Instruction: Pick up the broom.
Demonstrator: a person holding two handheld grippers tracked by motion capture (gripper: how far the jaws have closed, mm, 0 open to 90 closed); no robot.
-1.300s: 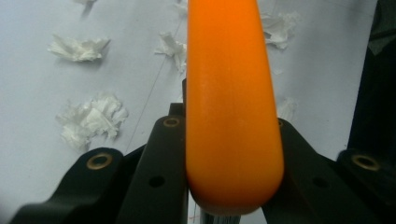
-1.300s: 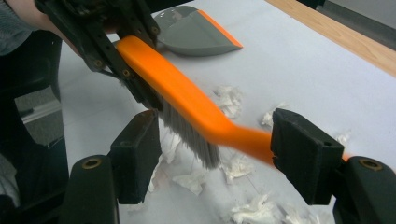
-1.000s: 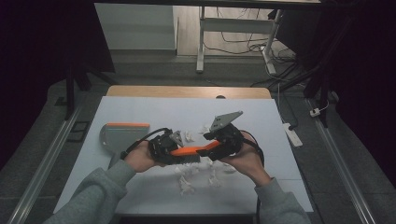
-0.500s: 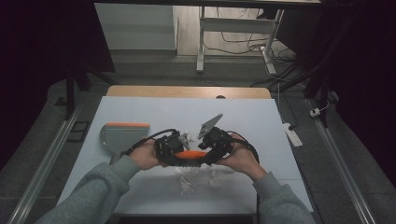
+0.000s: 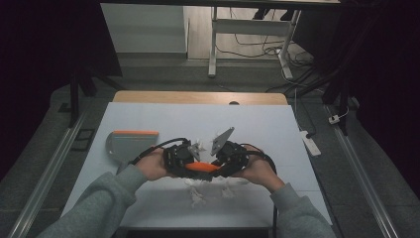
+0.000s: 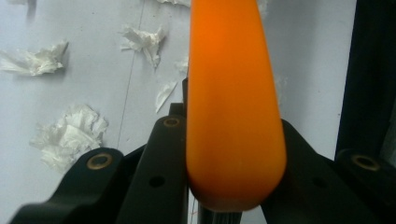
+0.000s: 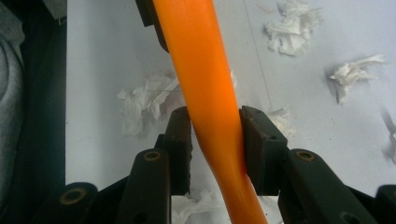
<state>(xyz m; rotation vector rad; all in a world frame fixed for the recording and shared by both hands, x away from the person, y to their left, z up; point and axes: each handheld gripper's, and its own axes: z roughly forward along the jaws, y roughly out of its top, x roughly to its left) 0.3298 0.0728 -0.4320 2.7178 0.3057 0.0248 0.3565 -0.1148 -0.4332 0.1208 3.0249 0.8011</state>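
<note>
A smooth orange handle (image 5: 200, 166), thick and rounded at 1 end (image 6: 233, 121), narrowing and curving toward the other (image 7: 205, 88); held level above the table between 2 grippers.

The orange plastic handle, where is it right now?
In the high view, the orange plastic handle is held between the left gripper and the right gripper, above the torn white paper scraps near the white table's front.

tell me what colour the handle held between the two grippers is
Orange: the smooth plastic handle shows best in the right gripper view.
</note>
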